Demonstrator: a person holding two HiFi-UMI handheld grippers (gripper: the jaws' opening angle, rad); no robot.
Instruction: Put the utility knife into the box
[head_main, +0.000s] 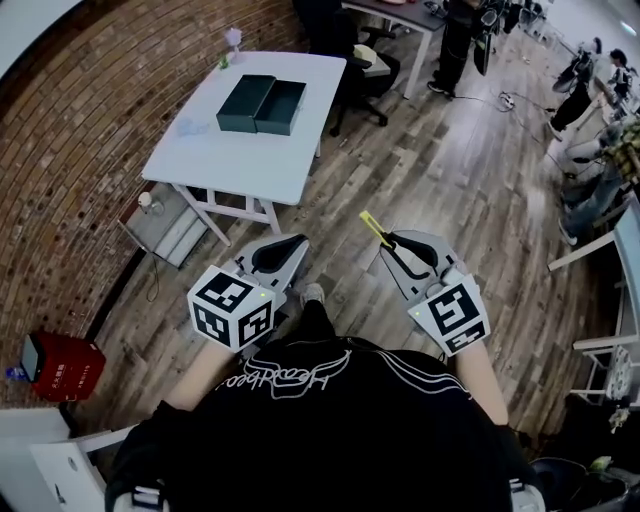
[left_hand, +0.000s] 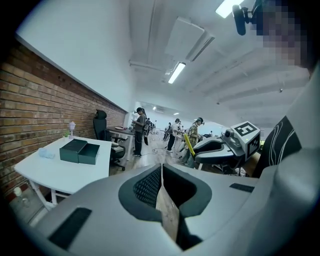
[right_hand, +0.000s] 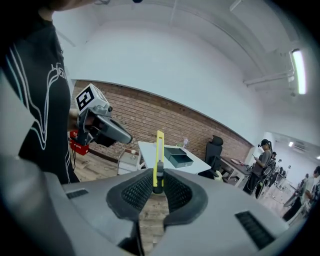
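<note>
Brick wall (head_main: 70, 120) flanks the white surface (head_main: 250, 160) carrying the dark box (head_main: 262, 104) (two halves side by side), with wood floor (head_main: 400, 160) before it. Left gripper view: left hand-held gripper (left_hand: 161, 167) pressed together, empty. Right gripper view: right hand-held gripper (right_hand: 158, 174) clamps the yellow utility knife (right_hand: 159, 147).

Floor: brown wood-plank boards (head_main: 440, 170), running under and ahead of the left fingers (head_main: 283, 252) and right fingers (head_main: 418, 248). Red-brown brick wall (head_main: 80, 130) to the left of the left fingers. White rectangular table (head_main: 265, 155) well ahead of them, near that wall. Pale low drawer cabinet (head_main: 165, 225) by its near leg. Black office chair (head_main: 345, 60) beyond the table. Long ceiling strip light (left_hand: 176, 72) lit, on white ceiling (left_hand: 150, 30).
</note>
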